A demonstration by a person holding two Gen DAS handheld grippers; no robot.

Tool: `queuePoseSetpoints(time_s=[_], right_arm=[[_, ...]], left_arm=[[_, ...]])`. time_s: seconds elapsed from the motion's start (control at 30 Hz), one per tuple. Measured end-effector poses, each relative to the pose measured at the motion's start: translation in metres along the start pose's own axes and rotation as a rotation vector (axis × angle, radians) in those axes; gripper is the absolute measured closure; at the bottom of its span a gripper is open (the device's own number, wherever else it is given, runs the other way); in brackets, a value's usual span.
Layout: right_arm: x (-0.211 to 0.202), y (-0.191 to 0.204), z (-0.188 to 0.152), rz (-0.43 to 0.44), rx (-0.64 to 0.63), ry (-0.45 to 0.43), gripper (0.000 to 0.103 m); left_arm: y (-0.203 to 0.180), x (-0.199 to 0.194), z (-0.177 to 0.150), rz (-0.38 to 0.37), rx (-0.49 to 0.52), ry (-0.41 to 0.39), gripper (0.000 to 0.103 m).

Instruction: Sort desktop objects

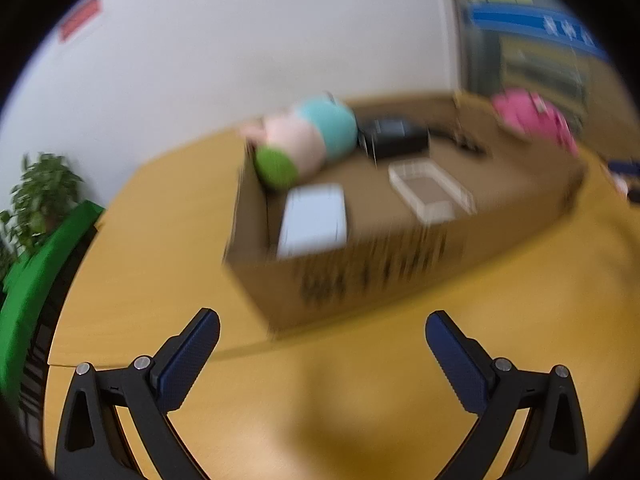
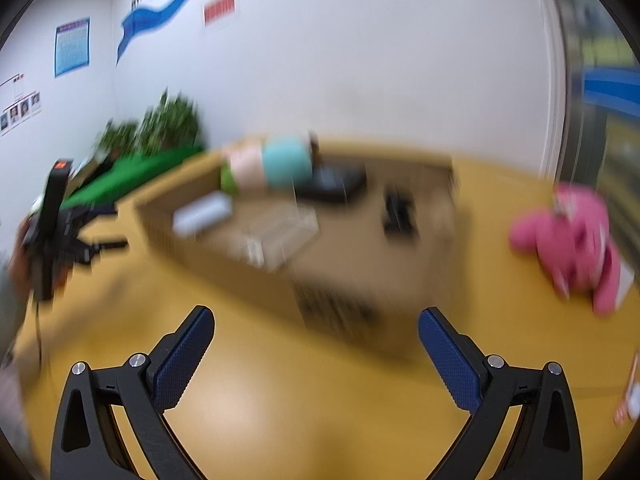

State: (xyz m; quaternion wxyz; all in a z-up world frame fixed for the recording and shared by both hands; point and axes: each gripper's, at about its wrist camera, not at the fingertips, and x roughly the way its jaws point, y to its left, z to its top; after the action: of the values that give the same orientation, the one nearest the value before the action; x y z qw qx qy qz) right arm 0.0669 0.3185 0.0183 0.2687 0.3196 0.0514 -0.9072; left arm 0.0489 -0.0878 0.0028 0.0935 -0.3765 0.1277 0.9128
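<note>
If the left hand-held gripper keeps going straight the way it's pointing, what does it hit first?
Probably the near wall of the cardboard box, past bare table. The left hand-held gripper is open and empty; blur makes depth uncertain.

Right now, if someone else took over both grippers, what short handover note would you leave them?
Left gripper: open, empty, above the yellow table.
Right gripper: open, empty.
Cardboard box holds a pastel plush toy, a white flat item, a clear tray and a black device.
Left: pink plush toy lies on the table outside the box, on the right; probably goes in next.
Frames are blurred.
</note>
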Motion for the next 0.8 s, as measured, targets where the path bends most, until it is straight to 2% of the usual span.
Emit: queuePoseSetpoints(time_s=[0.07,0.17,0.23,0.27,0.4,0.47,0.6,0.8], right_arm=[[-0.005,-0.031,-0.033,0.058,-0.027,0.135,0.0],[-0.008,-0.076,-0.072,-0.009,-0.041,0.267,0.0],[-0.009,-0.095,-0.088,-0.01,-0.049,0.318,0.0],[-0.01,-0.102,-0.092,-0.017,-0.071,0.335,0.0],[-0.013,-0.124,-0.095,-0.01,-0.129,0.347,0.0],[-0.013,-0.133,-0.095,0.029,-0.168,0.311,0.0],[-0.007,-0.143,-0.088,0.094,-0.224,0.295,0.0],[-0.006,-0.138,-0.092,0.088,-0.227,0.29,0.0]], left_arm=[[0.022,0.013,-0.026,-0.061,0.029,0.107,0.0],[0.047,0.032,-0.052,-0.092,0.027,0.21,0.0],[0.063,0.036,-0.057,-0.168,-0.017,0.215,0.0],[0.069,0.04,-0.06,-0.177,-0.019,0.224,0.0],[0.087,0.047,-0.064,-0.198,-0.011,0.173,0.0],[0.093,0.048,-0.066,-0.217,0.0,0.122,0.0],[0.1,0.05,-0.066,-0.234,0.021,0.121,0.0],[0.097,0.048,-0.063,-0.234,0.024,0.123,0.0]])
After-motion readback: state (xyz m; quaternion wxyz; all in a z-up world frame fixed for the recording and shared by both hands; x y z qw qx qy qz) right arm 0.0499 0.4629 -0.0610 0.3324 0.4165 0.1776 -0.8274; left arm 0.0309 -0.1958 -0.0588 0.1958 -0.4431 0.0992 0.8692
